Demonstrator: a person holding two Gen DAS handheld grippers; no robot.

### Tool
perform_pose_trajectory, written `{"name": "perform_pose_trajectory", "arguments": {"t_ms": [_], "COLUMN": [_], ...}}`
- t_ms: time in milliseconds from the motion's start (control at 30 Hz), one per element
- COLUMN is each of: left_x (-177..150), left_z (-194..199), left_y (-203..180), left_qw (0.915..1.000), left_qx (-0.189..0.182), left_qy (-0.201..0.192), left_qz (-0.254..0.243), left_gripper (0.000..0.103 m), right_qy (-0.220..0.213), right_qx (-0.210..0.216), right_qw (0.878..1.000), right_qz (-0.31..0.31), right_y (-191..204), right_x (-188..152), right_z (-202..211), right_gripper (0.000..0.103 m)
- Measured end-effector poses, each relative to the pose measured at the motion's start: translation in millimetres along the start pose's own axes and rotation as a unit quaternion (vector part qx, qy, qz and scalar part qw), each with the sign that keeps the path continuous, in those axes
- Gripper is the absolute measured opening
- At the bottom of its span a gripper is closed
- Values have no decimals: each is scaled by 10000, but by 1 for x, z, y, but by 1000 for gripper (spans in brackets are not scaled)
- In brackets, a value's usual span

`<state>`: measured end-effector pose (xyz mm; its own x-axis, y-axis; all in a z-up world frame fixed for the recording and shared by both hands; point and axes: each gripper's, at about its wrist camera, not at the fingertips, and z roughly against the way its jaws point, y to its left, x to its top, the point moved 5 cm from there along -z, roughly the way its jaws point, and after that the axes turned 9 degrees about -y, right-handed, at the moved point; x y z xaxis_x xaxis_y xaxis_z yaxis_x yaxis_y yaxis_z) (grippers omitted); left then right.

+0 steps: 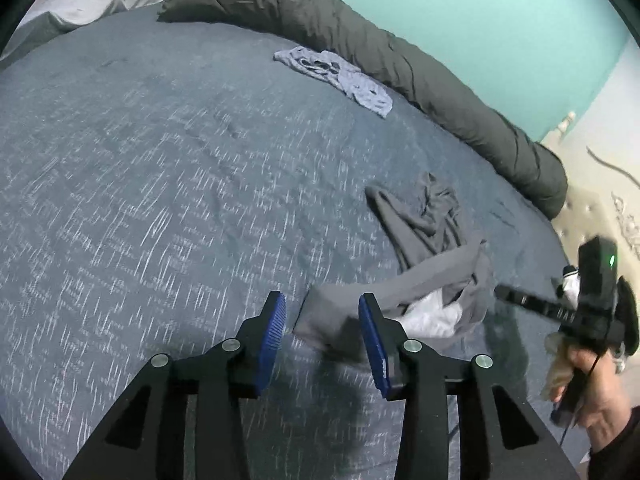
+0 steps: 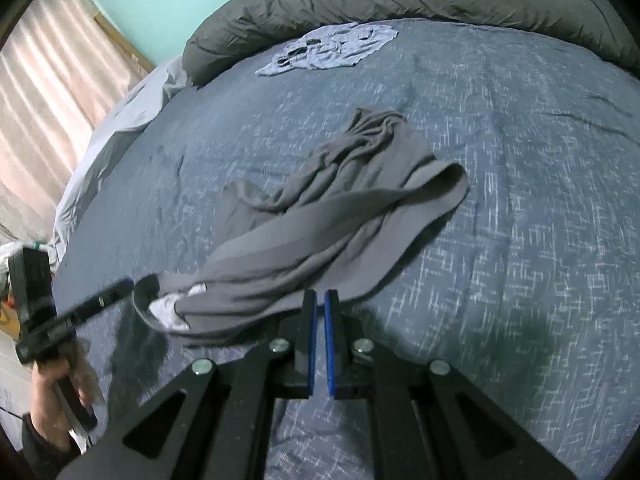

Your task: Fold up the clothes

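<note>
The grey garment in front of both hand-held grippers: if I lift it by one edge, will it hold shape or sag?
The grey garment will probably sag: it lies in soft folds and bunched creases. It looks thin, so likely light. Its white inner part may slip out, since it already shows at the opening. The bedspread looks textured, so dragging may bunch it.

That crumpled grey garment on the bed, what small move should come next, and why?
Probably ease the left hand-held gripper forward and close it on the crumpled grey garment. Its jaws stand open, with the garment's near corner between the blue pads, while the right hand-held gripper looks shut at the garment's edge; a second grip would let it be spread flat.
</note>
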<state>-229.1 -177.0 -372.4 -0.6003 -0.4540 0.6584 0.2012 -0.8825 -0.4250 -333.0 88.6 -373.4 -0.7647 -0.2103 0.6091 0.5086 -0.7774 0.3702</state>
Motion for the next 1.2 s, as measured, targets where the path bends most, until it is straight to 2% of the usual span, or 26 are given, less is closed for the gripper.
{"name": "perform_pose_trajectory", "arguments": {"t_ms": [100,200,233,267,300,333,433,500,533,567,633,667,700,767,933,1033,1133,1200], "left_x": [8,11,11,9,8,6,-1,-5,-7,-8,-11,-11,-12,-8,4,12,9,6], "left_z": [-5,-12,-15,-19,-22,-24,-30,-33,-34,-35,-34,-34,-34,-26,-7,11,6,3], "left_y": [2,1,1,1,0,0,-4,-6,-6,-6,-6,-7,-7,-7,-7,-6,-6,-6], "left_qw": [9999,9999,9999,9998,9997,9996,9992,9988,9987,9985,9983,9982,9981,9990,9997,9988,9990,9990], "left_qx": [-45,-85,-54,-70,-88,-92,-138,-151,-165,-193,-222,-245,-268,-226,-115,83,126,152], "left_qy": [-19,30,85,146,208,248,372,449,475,503,523,526,530,358,-89,-410,-286,-197], "left_qz": [110,114,103,96,89,85,-30,-113,-105,-98,-120,-135,-150,-170,-219,-263,-320,-358], "left_gripper": [44,44,44,44,44,44,44,44,42,33,20,12,7,2,2,2,2,2], "right_qy": [-68,-202,-189,-130,-38,39,84,73,68,65,77,67,51,-29,-185,-273,-334,-110], "right_qx": [-82,15,-32,-98,-167,-208,11,66,67,68,87,115,133,96,48,24,0,-23], "right_qw": [9998,9978,9975,9975,9974,9972,9947,9936,9936,9939,9949,9957,9963,9971,9985,9990,9992,9999], "right_qz": [-188,-633,-680,-691,-697,-721,-1020,-1129,-1124,-1100,-1001,-921,-847,-751,-508,-362,-213,-87], "right_y": [-12,-27,-29,-31,-33,-35,-38,-39,-37,-35,-31,-28,-25,-25,-20,-17,-13,-9], "right_x": [0,8,10,12,14,15,16,16,15,14,12,11,10,10,7,5,2,-8], "right_z": [3,6,5,3,-2,-6,-18,-25,-28,-31,-33,-33,-32,-27,0,19,35,26], "right_gripper": [3,5,12,33,44,51,50,49,39,24,7,4,3,1,1,1,1,1]}}
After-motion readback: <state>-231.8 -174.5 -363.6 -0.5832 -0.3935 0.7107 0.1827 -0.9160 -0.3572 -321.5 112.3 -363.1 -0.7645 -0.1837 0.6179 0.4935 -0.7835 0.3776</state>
